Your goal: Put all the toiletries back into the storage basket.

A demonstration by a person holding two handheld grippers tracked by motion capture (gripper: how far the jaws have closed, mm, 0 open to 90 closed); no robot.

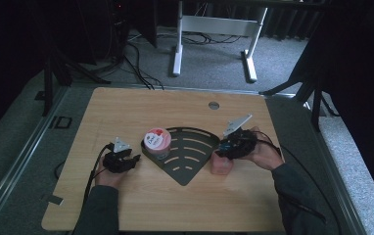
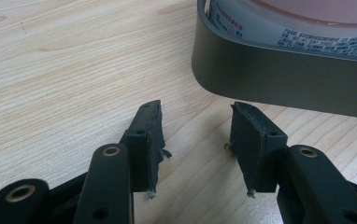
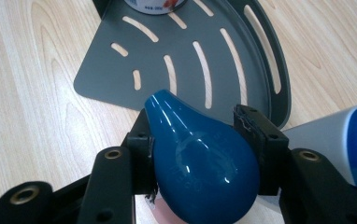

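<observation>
A dark grey fan-shaped tray [image 1: 187,169] with curved slots lies mid-table. A round tub with a pink and white lid [image 1: 156,140] stands in its left corner. My left gripper [image 1: 134,159] rests on the wood just left of the tray, open, with bare table between its jaws [image 2: 195,116]; the tray's wall [image 2: 279,88] and the tub [image 2: 307,28] are right ahead. At the tray's right tip my right gripper [image 1: 226,147] is shut on a glossy blue pear-shaped object [image 3: 200,163]. A pink thing [image 1: 222,165] sits directly under it; whether the two are joined I cannot tell.
The slotted tray floor [image 3: 181,51] lies bare just beyond the blue object. A white and blue shape [image 3: 349,135] cuts in at the right edge of the right gripper view. The table has a cable hole [image 1: 214,105] at the back; a white desk frame [image 1: 214,29] stands behind.
</observation>
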